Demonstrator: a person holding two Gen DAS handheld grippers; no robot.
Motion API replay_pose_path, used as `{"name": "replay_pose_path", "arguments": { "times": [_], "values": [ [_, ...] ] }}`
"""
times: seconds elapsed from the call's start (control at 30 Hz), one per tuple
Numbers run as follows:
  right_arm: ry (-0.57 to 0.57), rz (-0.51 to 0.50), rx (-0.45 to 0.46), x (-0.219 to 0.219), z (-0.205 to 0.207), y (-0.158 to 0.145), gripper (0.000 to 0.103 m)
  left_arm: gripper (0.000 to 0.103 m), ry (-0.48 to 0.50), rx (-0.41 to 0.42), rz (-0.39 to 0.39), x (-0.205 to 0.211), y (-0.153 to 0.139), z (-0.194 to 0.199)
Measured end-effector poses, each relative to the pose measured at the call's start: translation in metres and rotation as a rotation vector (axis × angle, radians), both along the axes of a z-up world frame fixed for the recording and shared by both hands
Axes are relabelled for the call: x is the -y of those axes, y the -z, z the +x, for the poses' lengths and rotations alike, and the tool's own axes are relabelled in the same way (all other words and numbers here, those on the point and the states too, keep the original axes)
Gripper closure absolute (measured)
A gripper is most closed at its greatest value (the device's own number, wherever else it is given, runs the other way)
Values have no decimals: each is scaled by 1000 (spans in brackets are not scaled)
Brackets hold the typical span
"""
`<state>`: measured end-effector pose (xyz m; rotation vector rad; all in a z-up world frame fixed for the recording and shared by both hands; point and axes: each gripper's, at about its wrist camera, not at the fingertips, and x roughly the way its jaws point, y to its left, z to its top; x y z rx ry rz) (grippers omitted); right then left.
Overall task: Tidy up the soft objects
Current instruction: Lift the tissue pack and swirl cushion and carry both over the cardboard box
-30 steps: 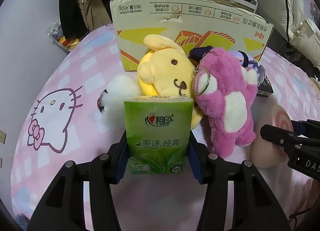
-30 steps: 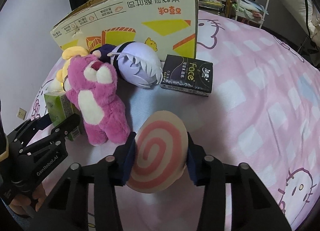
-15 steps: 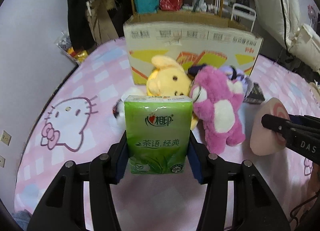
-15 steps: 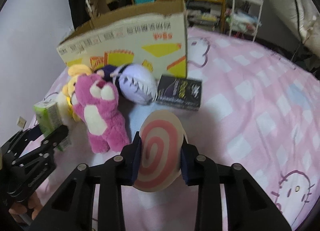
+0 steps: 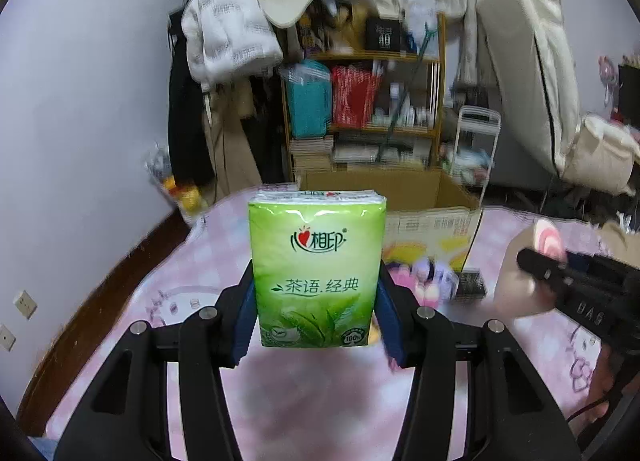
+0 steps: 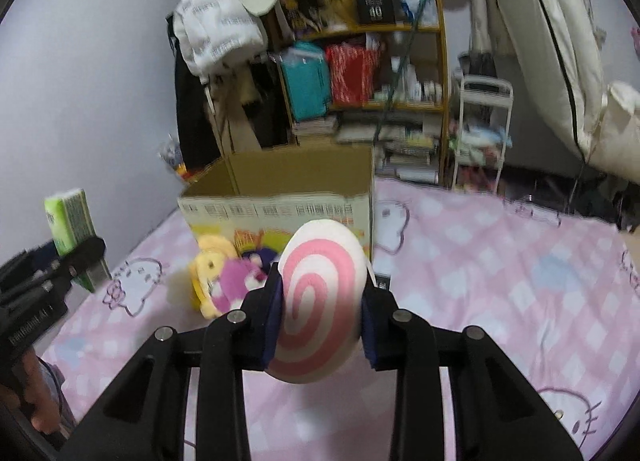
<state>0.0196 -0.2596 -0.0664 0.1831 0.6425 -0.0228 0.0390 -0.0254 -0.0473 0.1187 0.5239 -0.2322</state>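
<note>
Left gripper (image 5: 316, 317) jaws clamped on green tissue pack (image 5: 316, 269). Right gripper (image 6: 320, 313) jaws clamped on pink-swirl cushion (image 6: 322, 301). Cardboard box (image 6: 280, 201) at 12 o'clock.

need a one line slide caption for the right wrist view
Right claw grips a pink-swirl cushion above the Hello Kitty bedspread, cardboard box ahead.

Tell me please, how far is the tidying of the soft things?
Done: nothing visible inside the cardboard box yet. In hand: left gripper holds the green tissue pack; right gripper holds the pink swirl cushion. Left: yellow plush and pink plush lie on the bed.
</note>
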Motion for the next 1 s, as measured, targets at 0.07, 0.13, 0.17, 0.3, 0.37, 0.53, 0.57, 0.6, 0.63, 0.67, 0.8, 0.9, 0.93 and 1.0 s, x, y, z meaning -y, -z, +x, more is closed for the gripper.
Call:
{"name": "replay_pose_path", "arguments": {
  "times": [0.07,0.13,0.17,0.3,0.37,0.53,0.57,0.6,0.63,0.67,0.8,0.9,0.93,1.0],
  "values": [
    [-8,-5,30,0,1,-10,68,51,3,47,12,0,-15,-3],
    [-16,-10,59,-1,2,-22,68,51,3,90,18,1,-29,-6],
    [-17,-14,70,-1,3,-26,68,51,-4,119,10,1,-37,-8],
    [-25,-22,123,-1,13,-47,68,51,-15,199,-15,5,-64,-6],
    [-27,-28,151,1,16,-59,68,51,-6,227,-15,7,-77,-2],
    [-31,-50,220,4,25,-80,68,51,18,275,-8,15,-92,13],
    [-33,-62,228,4,27,-82,68,51,22,283,-5,17,-93,16],
    [-35,-75,236,4,29,-84,68,51,21,295,0,18,-94,17],
    [-34,-90,243,4,32,-86,68,51,25,314,10,20,-94,19],
    [-33,-105,248,5,34,-88,68,51,23,332,21,22,-94,21],
    [-40,-117,267,9,43,-95,68,51,45,319,21,27,-92,35],
    [-44,-106,280,13,50,-98,68,51,45,337,67,34,-90,45],
    [-45,-104,283,15,54,-99,68,51,46,337,74,35,-89,49],
    [-48,-96,283,16,61,-99,67,51,56,325,68,38,-87,58]
  ]
}}
